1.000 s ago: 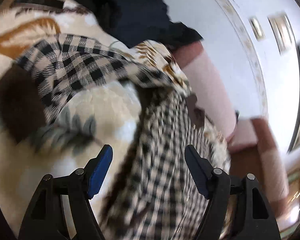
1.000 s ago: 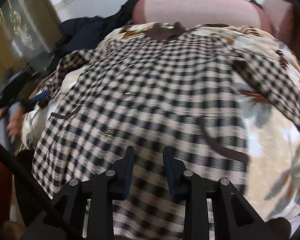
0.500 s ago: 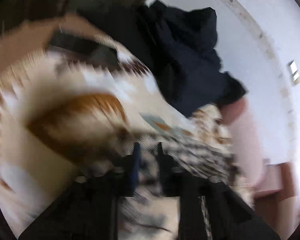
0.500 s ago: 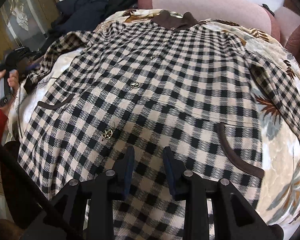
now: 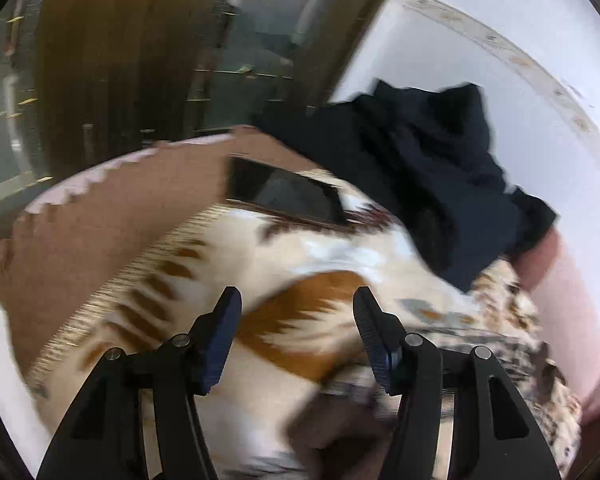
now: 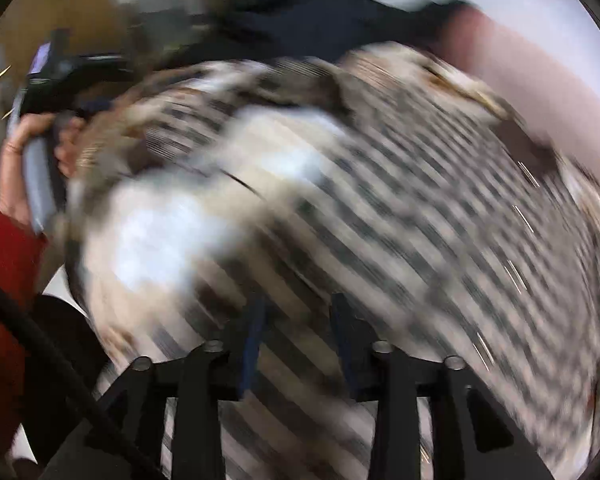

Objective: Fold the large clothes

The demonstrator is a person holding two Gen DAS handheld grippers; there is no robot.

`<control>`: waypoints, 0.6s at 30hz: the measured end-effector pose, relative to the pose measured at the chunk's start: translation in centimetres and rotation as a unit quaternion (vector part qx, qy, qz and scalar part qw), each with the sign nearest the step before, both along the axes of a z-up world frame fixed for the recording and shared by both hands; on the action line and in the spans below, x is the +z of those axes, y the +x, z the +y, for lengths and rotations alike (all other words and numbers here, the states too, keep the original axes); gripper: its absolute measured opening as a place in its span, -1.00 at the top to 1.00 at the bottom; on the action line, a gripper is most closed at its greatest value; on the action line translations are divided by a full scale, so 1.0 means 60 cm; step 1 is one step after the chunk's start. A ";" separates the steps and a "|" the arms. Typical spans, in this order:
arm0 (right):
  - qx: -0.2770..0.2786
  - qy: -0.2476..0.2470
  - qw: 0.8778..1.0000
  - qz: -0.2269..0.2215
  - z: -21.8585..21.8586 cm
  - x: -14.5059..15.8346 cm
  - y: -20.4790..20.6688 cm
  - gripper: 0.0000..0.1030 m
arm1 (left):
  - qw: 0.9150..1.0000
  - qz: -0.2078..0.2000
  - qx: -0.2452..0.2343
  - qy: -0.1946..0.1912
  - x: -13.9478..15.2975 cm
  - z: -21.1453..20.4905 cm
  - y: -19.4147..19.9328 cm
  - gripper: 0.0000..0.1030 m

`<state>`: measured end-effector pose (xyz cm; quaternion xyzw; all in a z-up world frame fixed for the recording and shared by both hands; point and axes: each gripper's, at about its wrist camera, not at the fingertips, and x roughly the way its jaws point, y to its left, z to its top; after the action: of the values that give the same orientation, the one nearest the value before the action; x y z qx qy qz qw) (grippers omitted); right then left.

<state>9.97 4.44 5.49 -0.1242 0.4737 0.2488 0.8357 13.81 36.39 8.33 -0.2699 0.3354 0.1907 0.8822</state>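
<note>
Left gripper (image 5: 296,300): standing about half open, jaws having just been opening, nothing between the blue pads. Hovering over floral blanket (image 5: 260,252), clear of it as far as the blur allows. Pointing toward far-left edge of the bed. Lying beyond the tips: black phone (image 5: 284,194), flat on the blanket's far part, beside brown bed edge (image 5: 112,216). Sitting far right: dark navy garment (image 5: 432,172), heaped against the white wall (image 5: 520,40). Showing at near right, just past the right finger: blurred strip of checked coat (image 5: 476,342), with a brown patch of it under the gripper body.

Right gripper (image 6: 296,320): also standing partly open, jaws having just been opening, nothing gripped. Hanging over the checked coat (image 6: 420,208), which is spreading across most of the bed from near to far right; contact with cloth not readable, frame heavily motion-blurred. Appearing at far left of this view: person's hand (image 6: 32,168) in red sleeve (image 6: 4,280), clasping the handle of the left gripper (image 6: 84,92) at the coat's left edge. Running along far right: pink headboard (image 6: 540,92).
</note>
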 end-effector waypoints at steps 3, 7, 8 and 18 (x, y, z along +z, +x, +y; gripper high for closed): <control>0.085 -0.033 0.994 -0.056 0.134 -0.006 0.021 -0.02 | 0.998 0.024 0.053 0.020 -0.015 0.049 -0.018 -0.11; 0.180 -0.108 0.972 -0.103 0.272 -0.050 0.038 -0.12 | 0.992 0.025 0.121 0.017 -0.019 0.125 -0.060 -0.11; 0.190 -0.128 0.967 -0.114 0.293 -0.063 0.042 -0.12 | 0.991 0.020 0.134 0.013 -0.019 0.141 -0.073 -0.11; 0.170 -0.069 0.979 -0.086 0.432 -0.024 0.122 0.72 | 0.979 0.001 0.205 -0.014 -0.019 0.202 -0.122 -0.11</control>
<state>17.28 30.39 4.08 -0.2812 0.3884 0.3424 0.8080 6.49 48.51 7.16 -0.3451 0.2766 0.3636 0.8199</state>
